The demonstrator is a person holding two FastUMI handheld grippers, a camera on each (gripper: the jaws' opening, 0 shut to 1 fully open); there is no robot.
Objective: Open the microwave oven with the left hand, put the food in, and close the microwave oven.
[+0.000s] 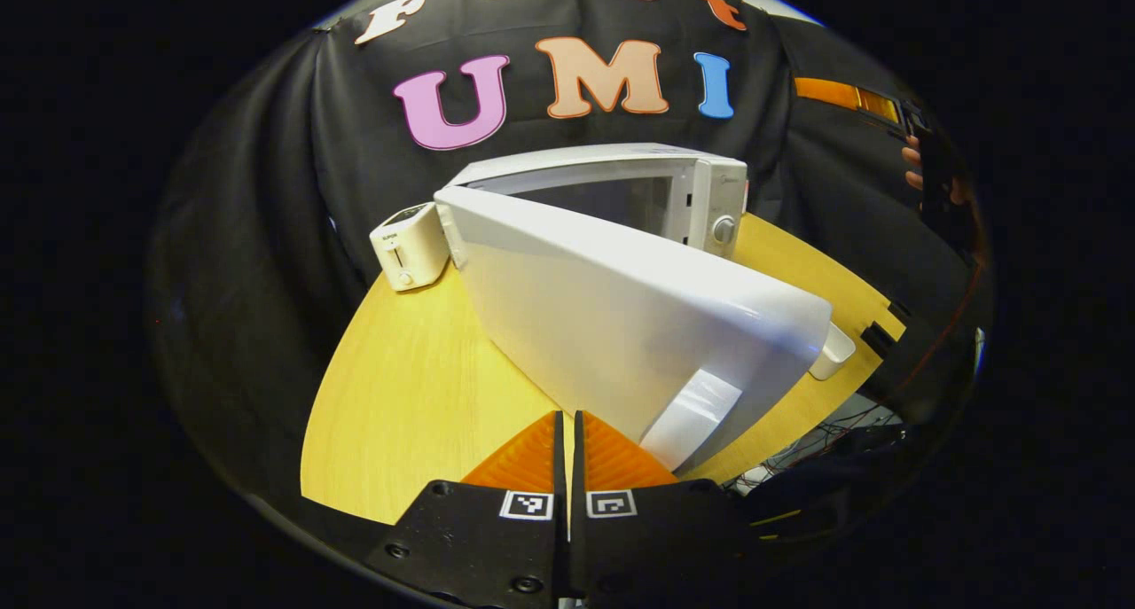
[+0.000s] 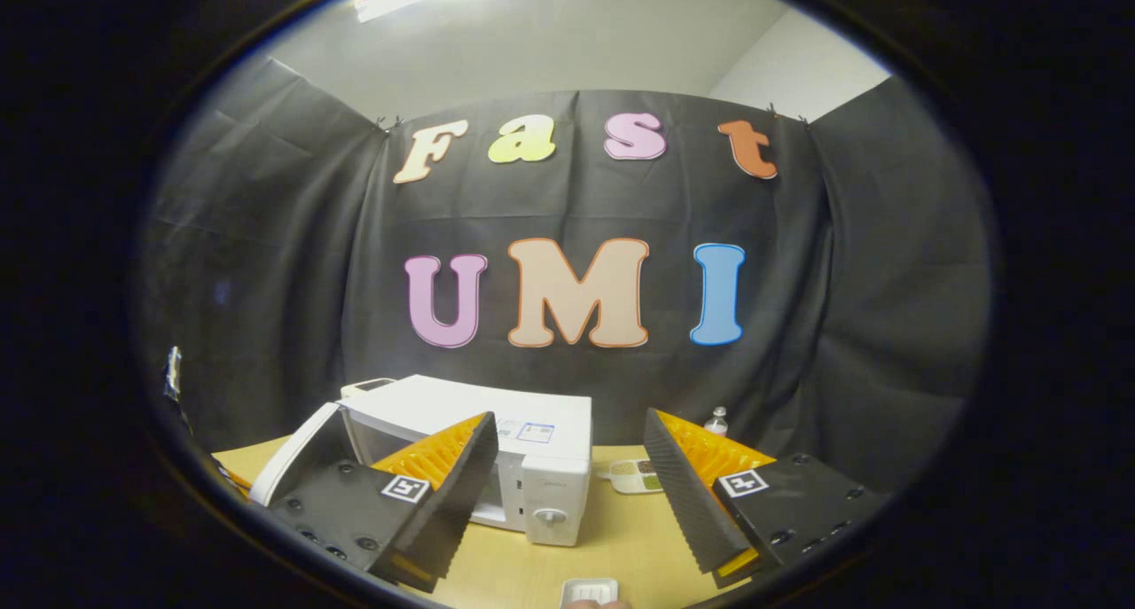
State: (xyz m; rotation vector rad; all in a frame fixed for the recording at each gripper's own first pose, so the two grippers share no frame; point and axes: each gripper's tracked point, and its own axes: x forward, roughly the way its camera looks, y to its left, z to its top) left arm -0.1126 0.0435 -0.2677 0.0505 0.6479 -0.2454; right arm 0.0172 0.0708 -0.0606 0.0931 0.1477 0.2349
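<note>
Standing ajar: microwave door [image 1: 621,316], table [image 1: 417,396] beside.

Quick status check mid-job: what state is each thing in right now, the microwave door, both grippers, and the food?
Microwave door: swung open, partway.
Microwave: cavity exposed, contents not visible.
Left gripper: shut, holding nothing.
Right gripper: open, empty.
Food tray: on the table, right of the microwave, not yet inside.
Toaster: upright, beside the microwave.
</note>
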